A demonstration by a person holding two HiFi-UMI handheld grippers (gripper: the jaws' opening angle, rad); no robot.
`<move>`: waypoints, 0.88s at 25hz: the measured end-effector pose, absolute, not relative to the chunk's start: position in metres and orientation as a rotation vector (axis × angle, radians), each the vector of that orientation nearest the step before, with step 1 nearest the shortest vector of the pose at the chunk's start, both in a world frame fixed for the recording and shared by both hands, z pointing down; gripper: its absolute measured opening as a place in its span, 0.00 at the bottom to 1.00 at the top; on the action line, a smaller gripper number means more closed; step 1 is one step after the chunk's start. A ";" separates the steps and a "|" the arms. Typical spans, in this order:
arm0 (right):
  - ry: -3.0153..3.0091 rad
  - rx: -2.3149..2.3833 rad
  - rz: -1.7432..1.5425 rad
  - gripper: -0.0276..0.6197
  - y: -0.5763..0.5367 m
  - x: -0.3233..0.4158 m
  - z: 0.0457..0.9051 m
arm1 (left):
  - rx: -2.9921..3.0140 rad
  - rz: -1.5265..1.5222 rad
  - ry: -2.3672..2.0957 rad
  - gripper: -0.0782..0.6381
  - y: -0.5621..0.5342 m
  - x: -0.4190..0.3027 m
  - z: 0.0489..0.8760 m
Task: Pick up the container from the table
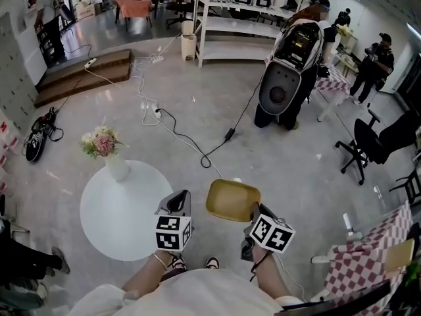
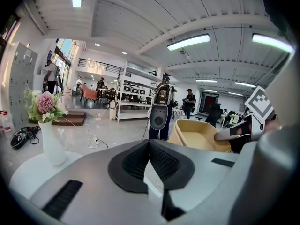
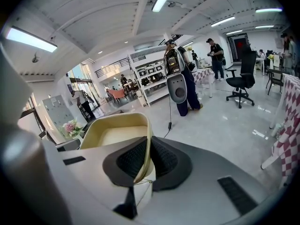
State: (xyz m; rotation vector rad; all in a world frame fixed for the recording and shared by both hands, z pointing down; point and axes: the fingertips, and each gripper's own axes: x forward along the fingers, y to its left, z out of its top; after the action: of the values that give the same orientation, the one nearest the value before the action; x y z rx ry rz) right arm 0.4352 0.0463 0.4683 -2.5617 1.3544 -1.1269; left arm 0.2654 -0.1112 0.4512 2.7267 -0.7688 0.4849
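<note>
My right gripper (image 1: 255, 209) is shut on the near right rim of a shallow yellow container (image 1: 232, 199), which hangs in the air over the floor, just right of the round white table (image 1: 112, 219). In the right gripper view the container's rim (image 3: 146, 139) runs between the two black pads of the right gripper (image 3: 149, 144), and the tub opens away to the left. My left gripper (image 1: 179, 200) hovers over the table's right edge, shut with nothing in it (image 2: 149, 143). From the left gripper view the container (image 2: 199, 136) shows at right.
A white vase of pink flowers (image 1: 110, 155) stands at the table's far left. Cables (image 1: 176, 131) trail across the floor. A grey machine (image 1: 288, 74), a black office chair (image 1: 368, 143), a checkered tablecloth (image 1: 365, 265) and white shelving (image 1: 240, 22) stand beyond.
</note>
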 end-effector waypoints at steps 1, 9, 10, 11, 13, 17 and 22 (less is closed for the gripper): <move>1.357 -2.568 -1.125 0.11 0.047 0.434 0.468 | 2.726 0.486 -0.767 0.13 -0.111 0.265 0.452; 1.352 -2.578 -1.122 0.11 0.054 0.434 0.467 | 2.721 0.494 -0.750 0.13 -0.104 0.267 0.456; 1.351 -2.580 -1.123 0.11 0.055 0.434 0.467 | 2.720 0.495 -0.749 0.13 -0.103 0.267 0.457; 1.350 -2.582 -1.125 0.11 0.055 0.433 0.468 | 2.720 0.495 -0.748 0.13 -0.102 0.267 0.458; 1.349 -2.583 -1.127 0.11 0.056 0.433 0.469 | 2.720 0.493 -0.748 0.13 -0.102 0.266 0.458; 1.352 -2.584 -1.132 0.11 0.059 0.432 0.470 | 2.716 0.497 -0.753 0.13 -0.101 0.265 0.460; 1.356 -2.587 -1.142 0.11 0.062 0.433 0.469 | 2.719 0.507 -0.753 0.13 -0.098 0.265 0.459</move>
State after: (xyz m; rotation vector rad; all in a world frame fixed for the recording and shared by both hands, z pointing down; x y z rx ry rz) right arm 0.4329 0.0617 0.4694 -2.5866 1.3564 -1.1423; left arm 0.2655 -0.0979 0.4591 2.7186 -0.7534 0.5072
